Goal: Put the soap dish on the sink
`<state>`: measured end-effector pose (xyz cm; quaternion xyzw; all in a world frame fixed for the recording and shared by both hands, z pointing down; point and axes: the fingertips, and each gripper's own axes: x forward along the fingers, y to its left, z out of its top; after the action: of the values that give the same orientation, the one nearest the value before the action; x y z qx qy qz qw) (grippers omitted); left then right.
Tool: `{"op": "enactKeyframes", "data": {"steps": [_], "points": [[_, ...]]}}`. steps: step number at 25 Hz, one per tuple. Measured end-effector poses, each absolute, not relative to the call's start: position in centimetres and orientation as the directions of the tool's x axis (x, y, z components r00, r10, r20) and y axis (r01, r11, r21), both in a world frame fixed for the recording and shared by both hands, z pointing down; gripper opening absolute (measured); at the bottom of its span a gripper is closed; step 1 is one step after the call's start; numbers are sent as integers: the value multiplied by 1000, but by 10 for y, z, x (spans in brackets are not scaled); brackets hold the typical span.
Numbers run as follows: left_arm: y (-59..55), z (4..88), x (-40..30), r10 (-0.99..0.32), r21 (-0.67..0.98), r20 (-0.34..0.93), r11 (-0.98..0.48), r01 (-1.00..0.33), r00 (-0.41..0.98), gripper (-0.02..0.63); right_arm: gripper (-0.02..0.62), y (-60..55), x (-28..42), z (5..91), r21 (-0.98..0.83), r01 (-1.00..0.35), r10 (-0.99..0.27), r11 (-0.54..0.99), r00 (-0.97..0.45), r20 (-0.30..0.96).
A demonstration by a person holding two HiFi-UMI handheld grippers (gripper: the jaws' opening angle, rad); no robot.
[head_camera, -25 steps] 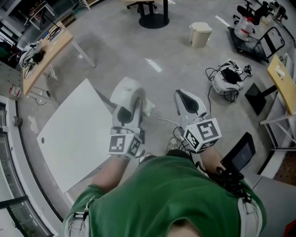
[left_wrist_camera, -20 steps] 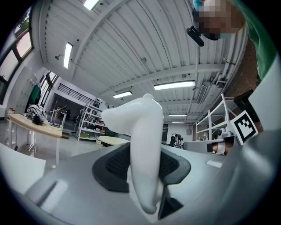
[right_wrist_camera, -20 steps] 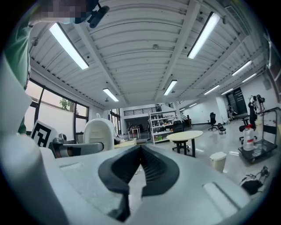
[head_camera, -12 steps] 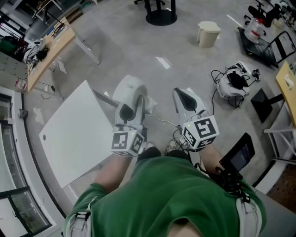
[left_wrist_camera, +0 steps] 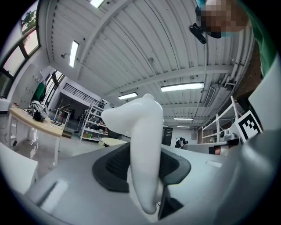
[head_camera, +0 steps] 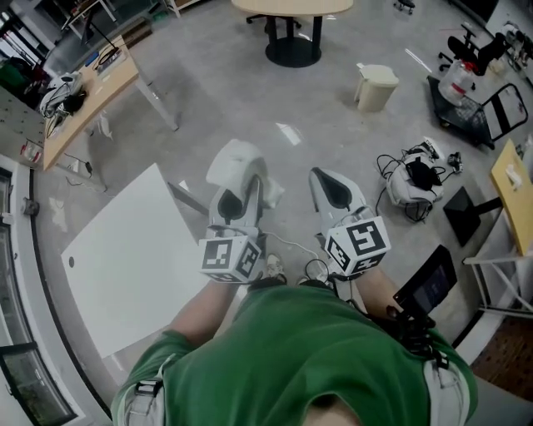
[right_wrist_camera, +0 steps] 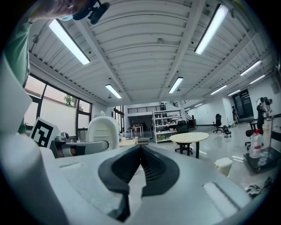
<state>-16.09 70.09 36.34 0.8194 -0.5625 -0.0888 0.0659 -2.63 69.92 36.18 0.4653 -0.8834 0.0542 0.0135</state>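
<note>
Floor (head_camera: 250, 91): open concrete ahead, round table (head_camera: 291, 7) and bin (head_camera: 376, 86) far off.
White table (head_camera: 125, 266): corner edge near, left of left gripper (head_camera: 240, 190).
Left gripper: fingers pinch the white soap dish (head_camera: 237, 162), aloft over the floor.
Right gripper (head_camera: 330, 179): fingers closed together, empty.

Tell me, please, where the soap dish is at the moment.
The soap dish is left of centre in the head view, clamped in the left gripper, beside the right gripper, near the white table's corner.
</note>
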Motion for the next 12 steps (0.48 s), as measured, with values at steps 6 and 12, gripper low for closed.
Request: {"op": "enactKeyframes", "data": {"steps": [6,12], "points": [[671,357,-191,-928,205,-107,-371,-906,356,152,2,667,-62,354,-61,-823,-821,564,-567,56],[655,354,-211,-931,211,-115,-364,-907,346,152,2,649,-77,353,-62,-827,-824,559,-562,66]]}}
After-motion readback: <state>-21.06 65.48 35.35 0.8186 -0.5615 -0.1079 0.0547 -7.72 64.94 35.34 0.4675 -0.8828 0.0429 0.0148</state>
